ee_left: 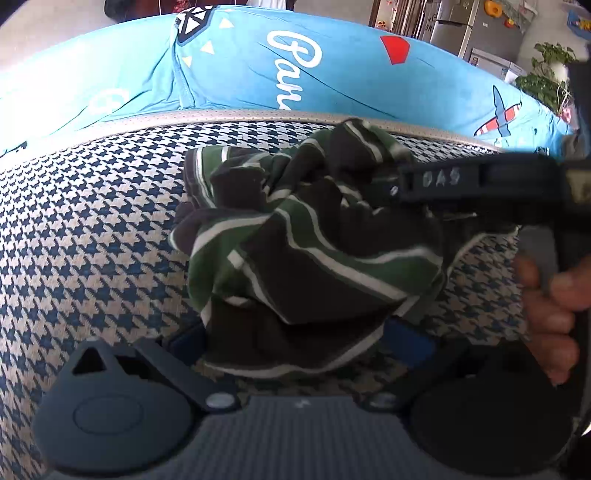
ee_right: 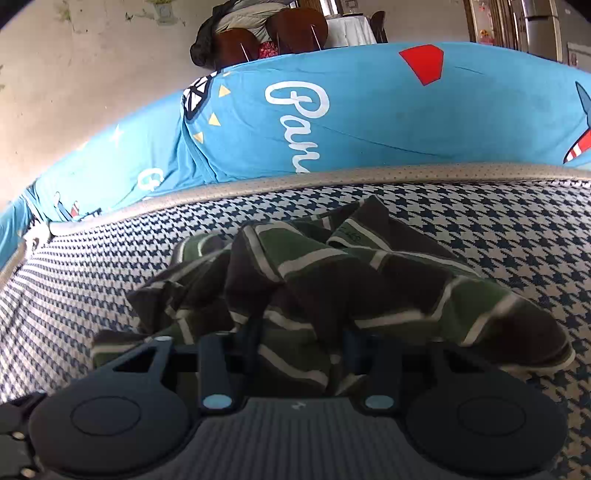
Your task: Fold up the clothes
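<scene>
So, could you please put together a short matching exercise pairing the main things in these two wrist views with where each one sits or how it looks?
Things:
1. crumpled green, dark and white striped garment
2. blue-and-cream houndstooth cushion
3. bright blue printed cloth
4. silver refrigerator

Descriptions:
A. stands far off in the room
B. drapes the backrest behind
C. lies bunched in a heap
D. lies under the heap

Pairs: 1-C, 2-D, 3-B, 4-A

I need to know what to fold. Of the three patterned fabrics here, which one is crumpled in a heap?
The green, dark and white striped garment, bunched between both grippers. The houndstooth cover and blue printed sheet lie spread out.
</scene>
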The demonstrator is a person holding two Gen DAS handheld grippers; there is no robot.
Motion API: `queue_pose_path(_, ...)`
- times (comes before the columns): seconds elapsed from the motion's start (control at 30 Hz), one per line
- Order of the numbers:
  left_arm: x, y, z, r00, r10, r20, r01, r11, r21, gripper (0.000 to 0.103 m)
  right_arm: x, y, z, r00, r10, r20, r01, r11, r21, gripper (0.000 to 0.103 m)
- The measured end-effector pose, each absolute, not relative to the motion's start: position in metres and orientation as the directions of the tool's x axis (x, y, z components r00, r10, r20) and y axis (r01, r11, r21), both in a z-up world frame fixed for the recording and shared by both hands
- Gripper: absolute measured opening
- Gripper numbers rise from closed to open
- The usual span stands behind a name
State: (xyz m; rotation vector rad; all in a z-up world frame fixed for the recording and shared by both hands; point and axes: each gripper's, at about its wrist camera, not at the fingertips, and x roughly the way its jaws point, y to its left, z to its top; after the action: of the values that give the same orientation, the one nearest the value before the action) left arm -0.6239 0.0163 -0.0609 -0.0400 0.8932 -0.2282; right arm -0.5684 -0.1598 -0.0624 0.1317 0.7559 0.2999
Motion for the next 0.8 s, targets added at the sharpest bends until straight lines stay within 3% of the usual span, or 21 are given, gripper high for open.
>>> queue_pose_path(0.03,-0.623,0.014,-0.062,0.608,-0.21,-0.766,0.183,0.976,-0.122,0.103,-0.57,-0.161,-0.06,0.692,0.322,-0.646,-0.221,0.946,0.235,0.027)
queue_pose_path(0.17,-0.615,0.009,-0.068,0.624,-0.177,-0.762,0.18,0.98,-0.081,0.103,-0.576,-0.171,-0.047,0.722,0.345,-0.6,-0.211,0.935,0.283,0.017)
queue_pose_path(0.5,-0.57,0.024,-0.058,0.708,-0.02,-0.706,0.027,1.0,-0.002,0.103,-0.593,-0.192,-0.014,0.789,0.4,-0.467,-0.225,0.895,0.386,0.015)
queue_pose_path(0.8,-0.534,0.06,-0.008,0.825,0.149,-0.545,-0.157,0.987,0.033,0.103,-0.608,-0.186,-0.004,0.771,0.497,-0.399,-0.343,0.851,0.398,0.014)
